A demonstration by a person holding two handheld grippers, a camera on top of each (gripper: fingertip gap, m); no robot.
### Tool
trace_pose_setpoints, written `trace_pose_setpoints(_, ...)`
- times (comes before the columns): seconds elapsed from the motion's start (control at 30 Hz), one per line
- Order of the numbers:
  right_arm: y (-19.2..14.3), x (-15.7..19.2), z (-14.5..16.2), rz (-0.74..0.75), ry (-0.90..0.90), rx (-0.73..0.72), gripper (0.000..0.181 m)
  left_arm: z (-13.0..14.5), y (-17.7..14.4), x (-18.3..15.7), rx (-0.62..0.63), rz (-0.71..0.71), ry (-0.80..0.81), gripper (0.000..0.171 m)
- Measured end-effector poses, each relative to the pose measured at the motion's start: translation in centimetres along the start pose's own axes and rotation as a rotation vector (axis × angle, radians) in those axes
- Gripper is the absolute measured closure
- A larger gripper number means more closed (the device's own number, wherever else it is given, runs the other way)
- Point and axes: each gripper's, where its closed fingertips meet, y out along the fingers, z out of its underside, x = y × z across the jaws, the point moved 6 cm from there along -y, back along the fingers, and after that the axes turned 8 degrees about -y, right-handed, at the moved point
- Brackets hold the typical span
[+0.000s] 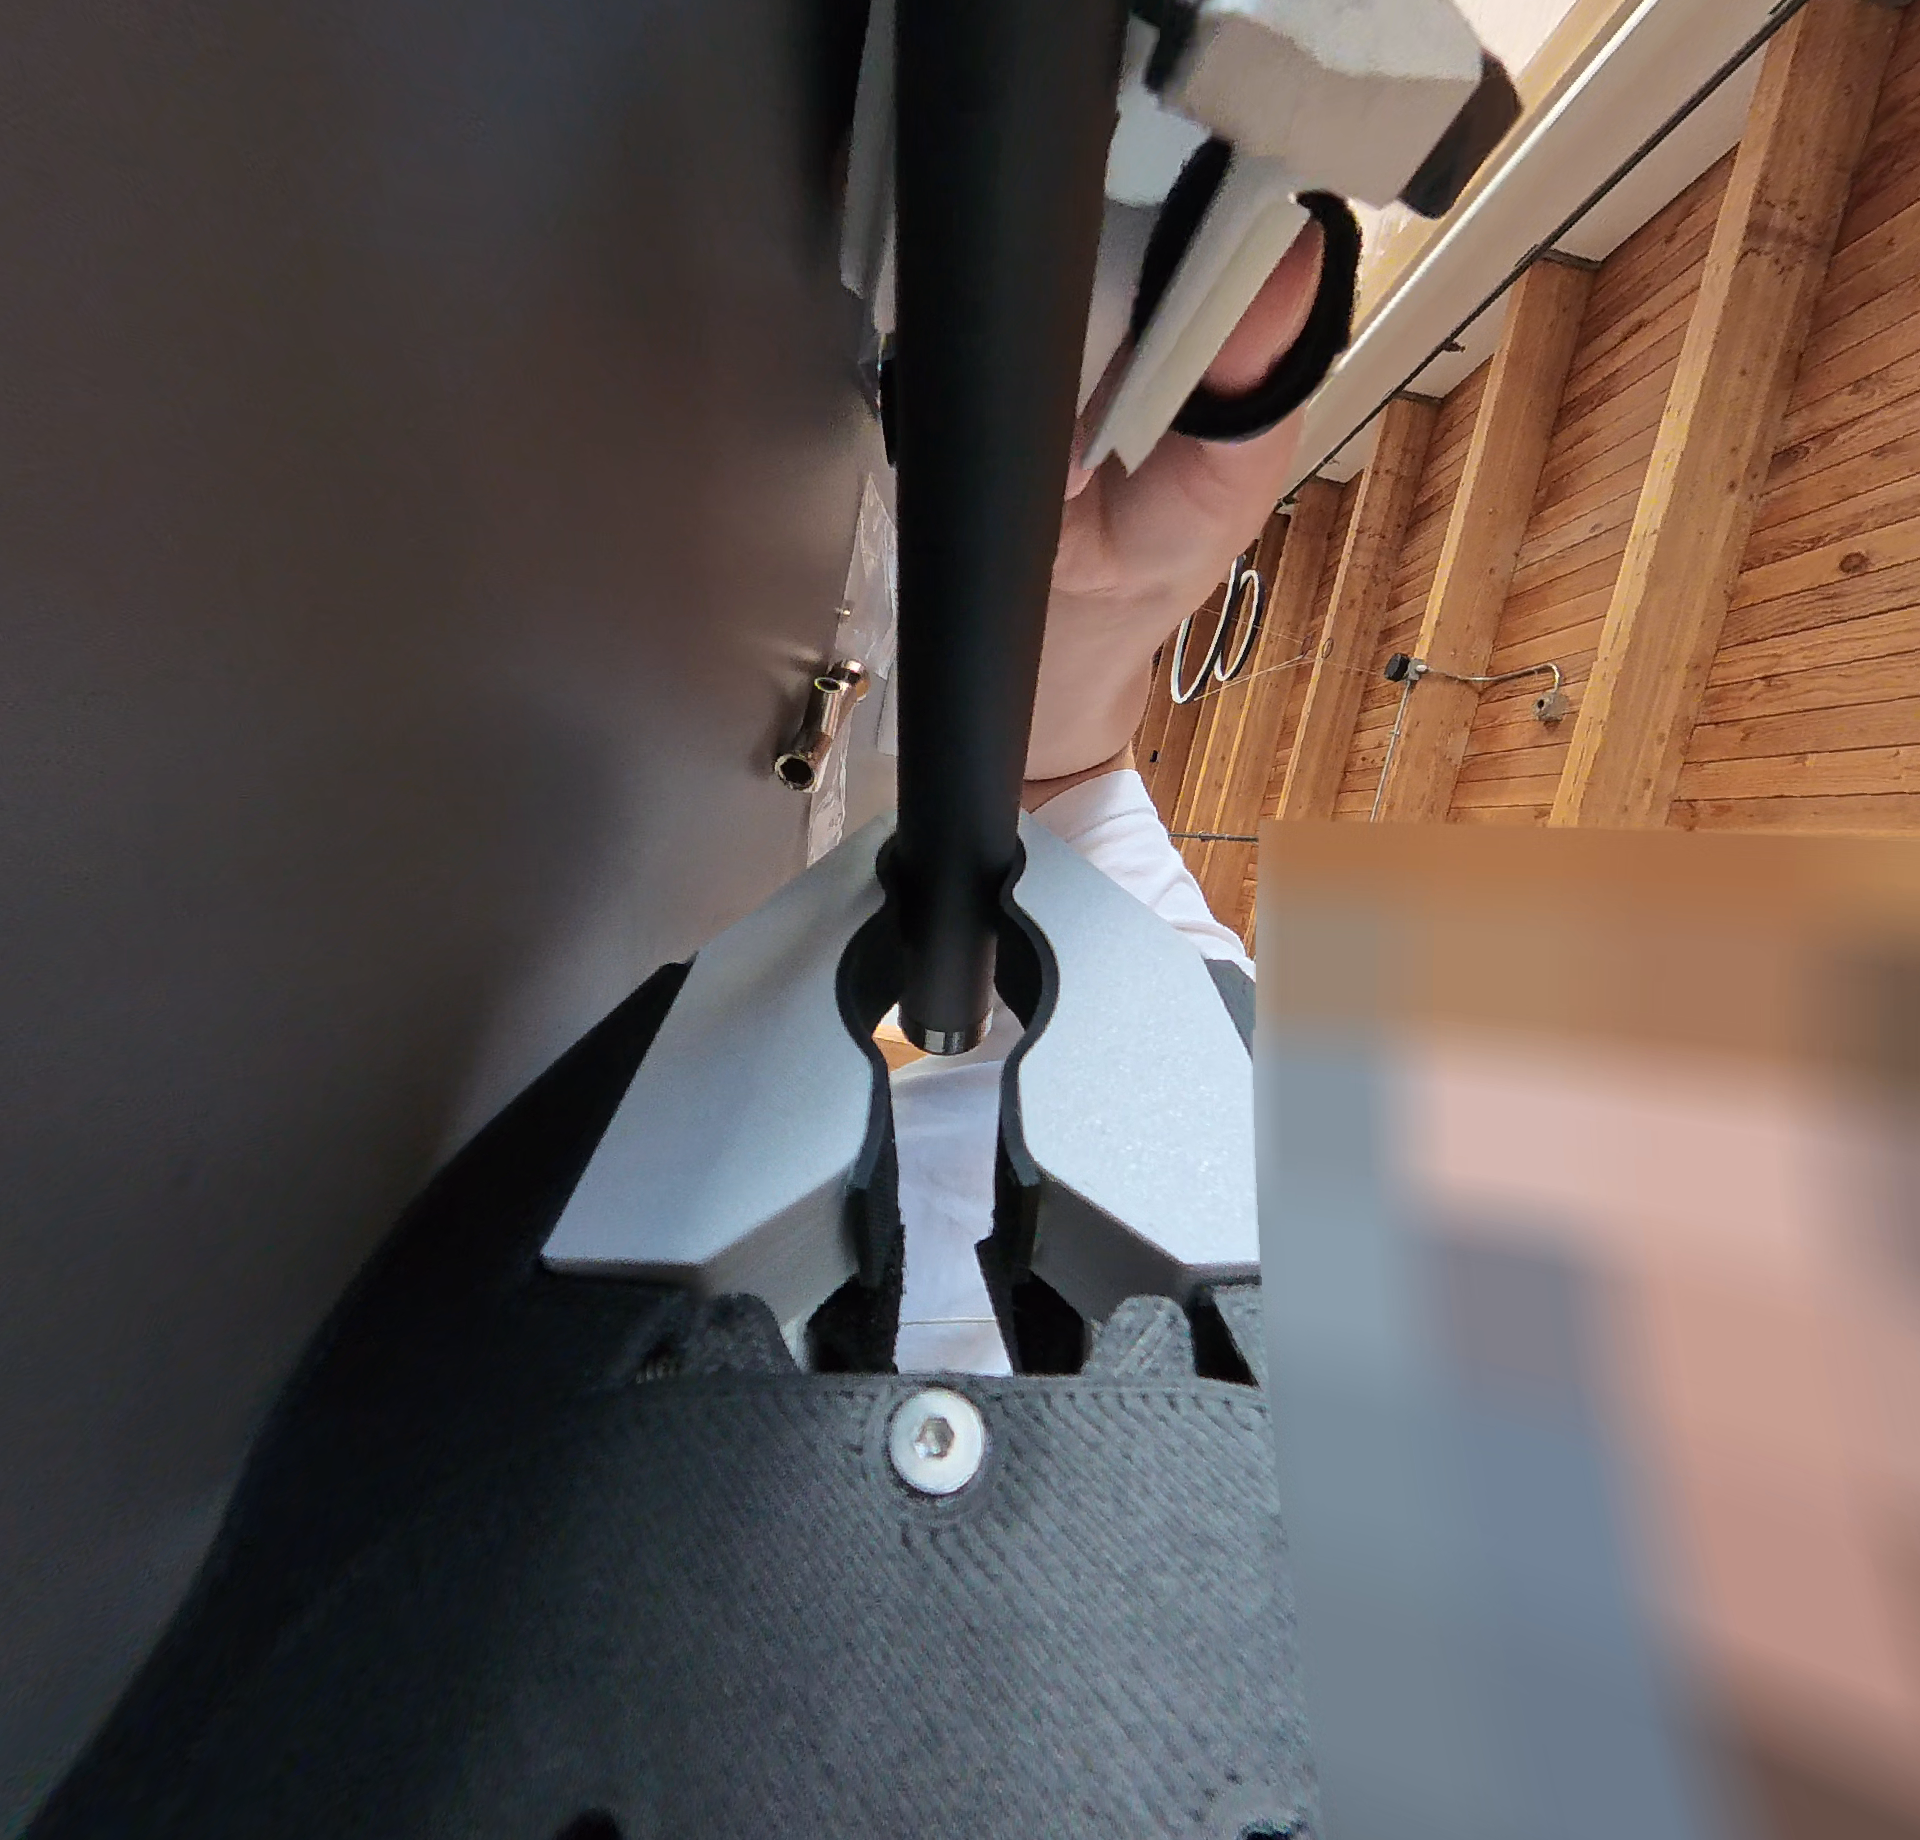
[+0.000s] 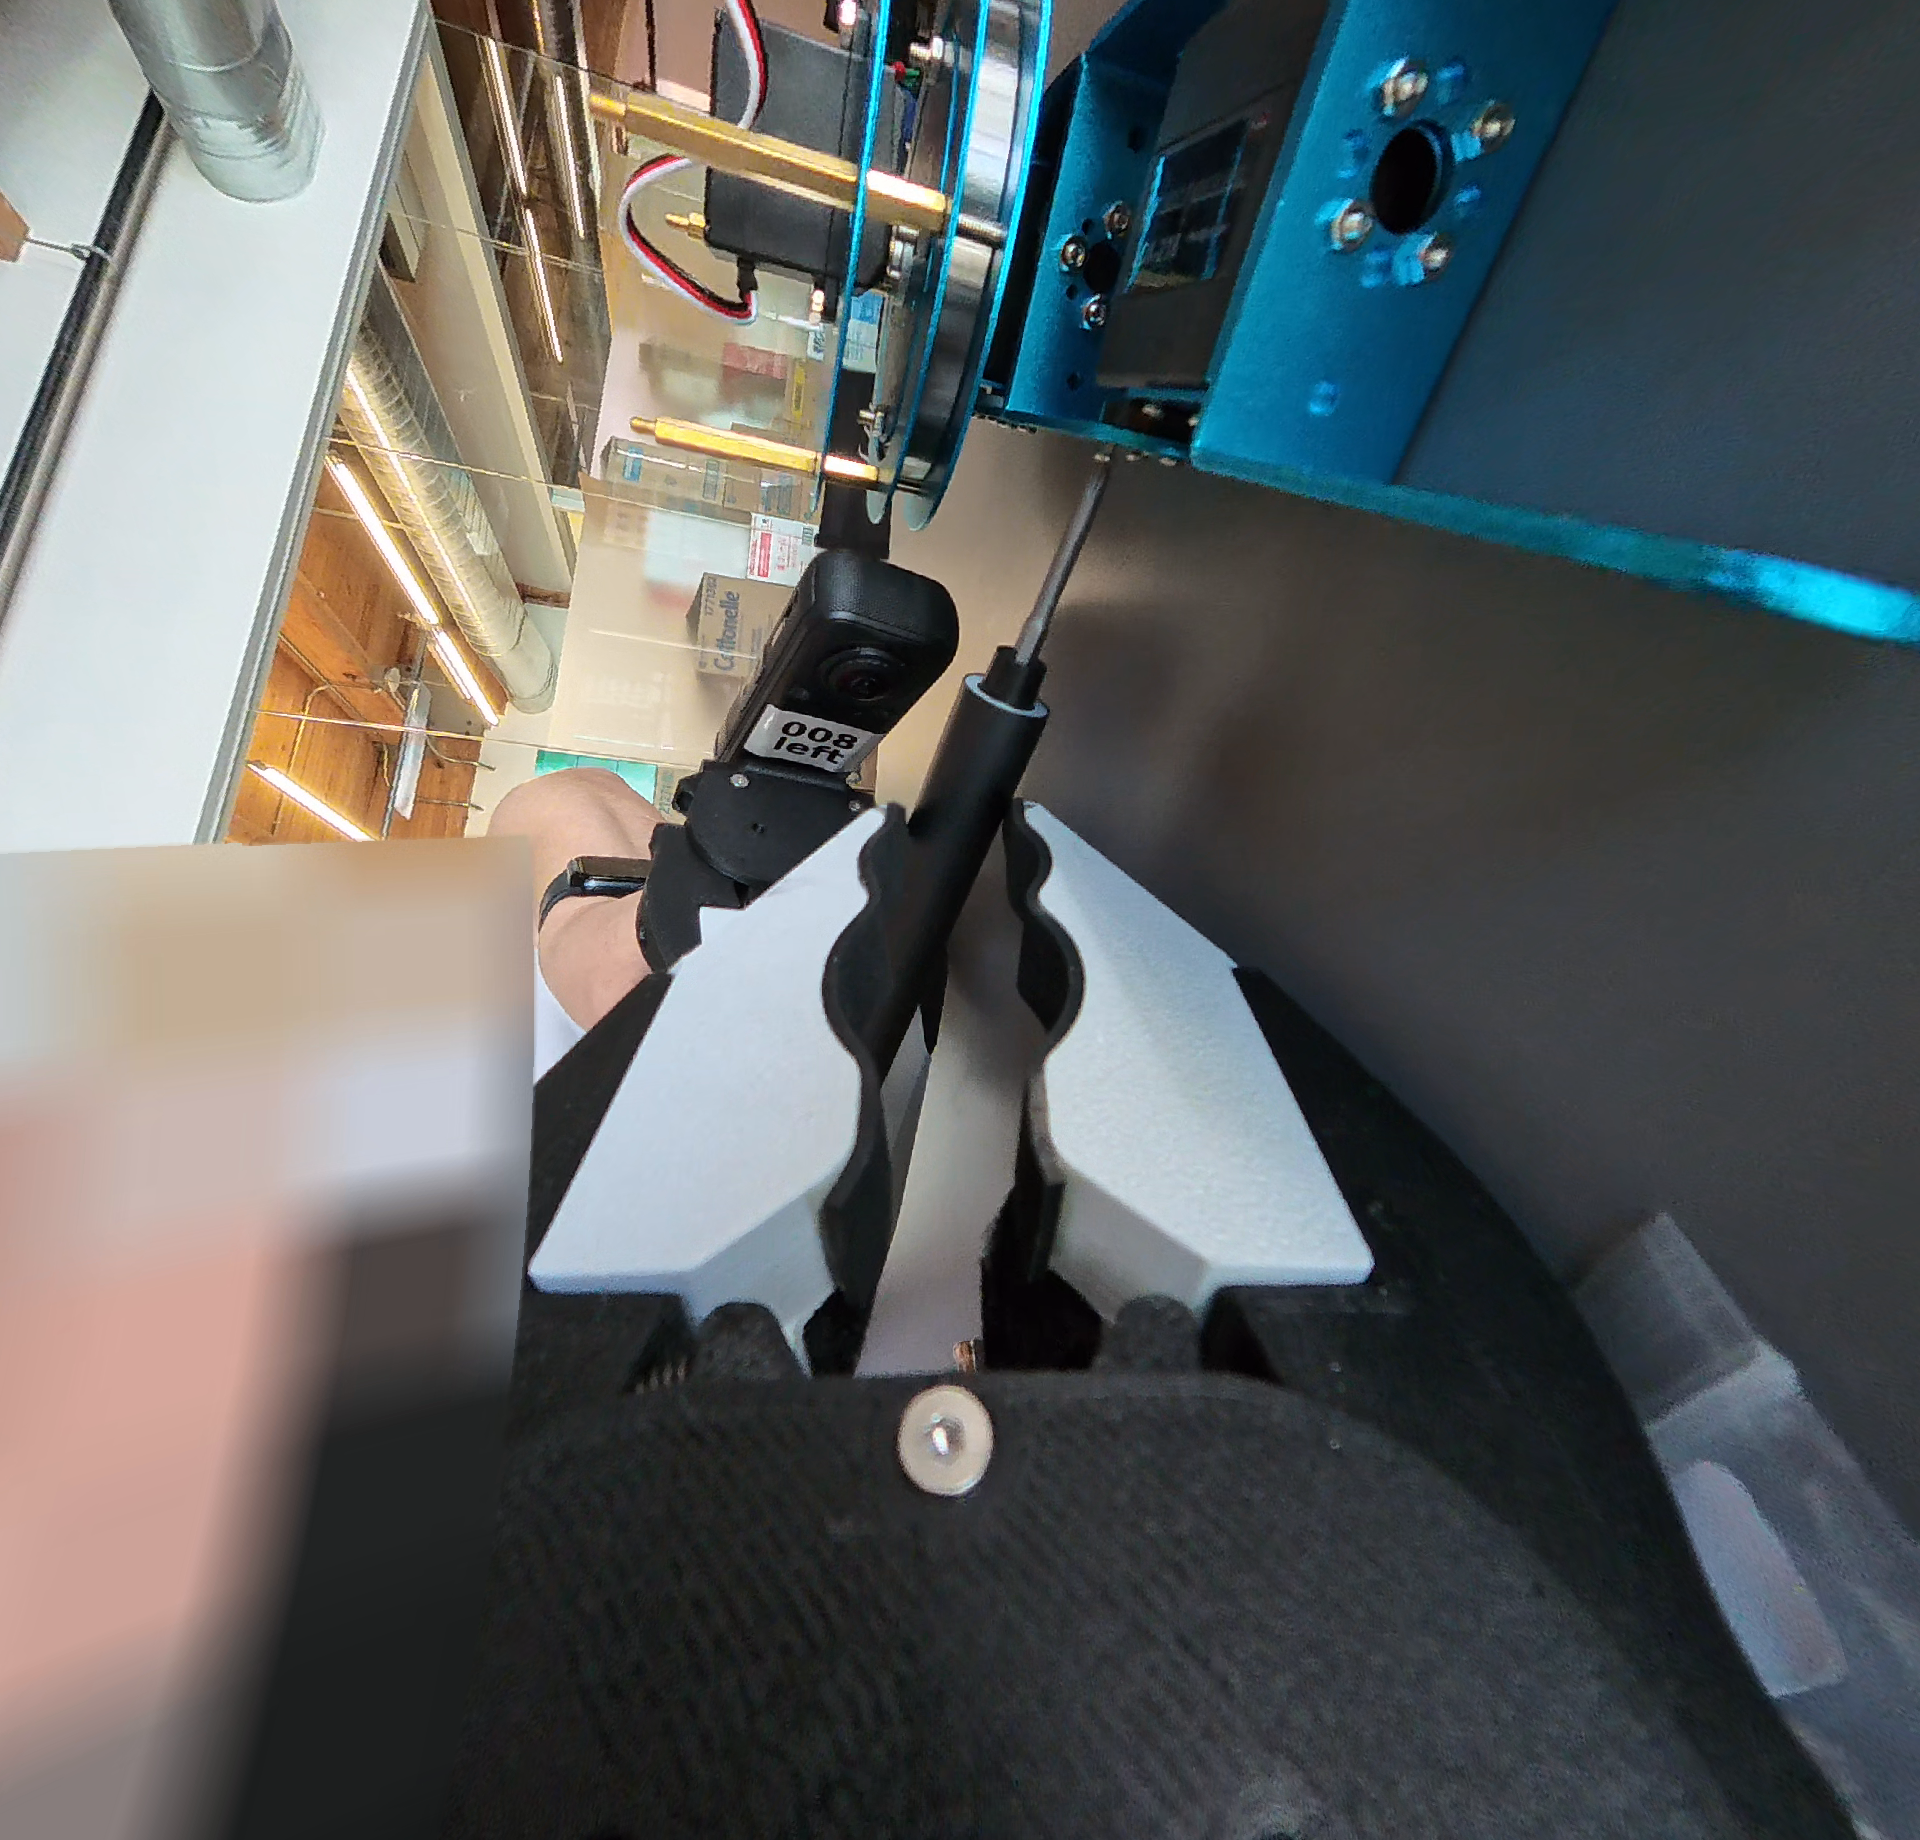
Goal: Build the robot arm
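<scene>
My left gripper [image 1: 951, 855] is shut on the back end of a black screwdriver handle [image 1: 987, 440], which runs straight up from its grey fingertips. My right gripper [image 2: 956, 834] is shut on the same handle [image 2: 982, 751] farther forward, and the handle leans left between its white fingers. The thin steel shaft [image 2: 1060, 564] reaches up to a small screw [image 2: 1107, 455] on the lower edge of a blue metal chassis [image 2: 1299, 263]. The left gripper's black camera body [image 2: 842, 668] shows just behind. The right gripper's white fingers [image 1: 1299, 55] and a hand [image 1: 1143, 585] show in the left wrist view.
A blue disc with brass standoffs, a black servo and red-white wires [image 2: 914, 232] joins the chassis on its left. Loose brass standoffs [image 1: 821, 720] lie on the dark mat [image 1: 416, 440]. A clear plastic bag [image 2: 1714, 1427] lies at the right. A wooden wall [image 1: 1662, 440] is behind. Tip to tip, the grippers are about 11 cm apart.
</scene>
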Motion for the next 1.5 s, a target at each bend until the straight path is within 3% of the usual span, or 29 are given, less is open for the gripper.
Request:
trace_pose_setpoints(0.23, -0.06, 0.41, 0.09, -0.041, 0.005, 0.011, 0.149, -0.14, 0.08, -0.06, 0.008, 0.000, 0.004, 0.162)
trace_pose_setpoints(0.6, -0.19, 0.34, 0.41, -0.028, -0.040, 0.042, 0.160, -0.24, 0.06, -0.22, 0.013, 0.022, 0.001, 0.163)
trace_pose_setpoints(1.13, -0.28, 0.24, 0.33, -0.019, -0.026, 0.022, 0.161, -0.46, 0.19, -0.47, 0.015, 0.022, -0.004, 0.163)
trace_pose_setpoints(1.33, -0.38, 0.36, 0.33, -0.038, -0.021, 0.028, 0.153, -0.46, 0.26, -0.57, 0.025, 0.022, -0.008, 0.163)
trace_pose_setpoints(1.5, -0.50, 0.29, 0.41, -0.040, -0.018, 0.045, 0.161, -0.53, 0.31, -0.72, 0.032, 0.030, -0.010, 0.163)
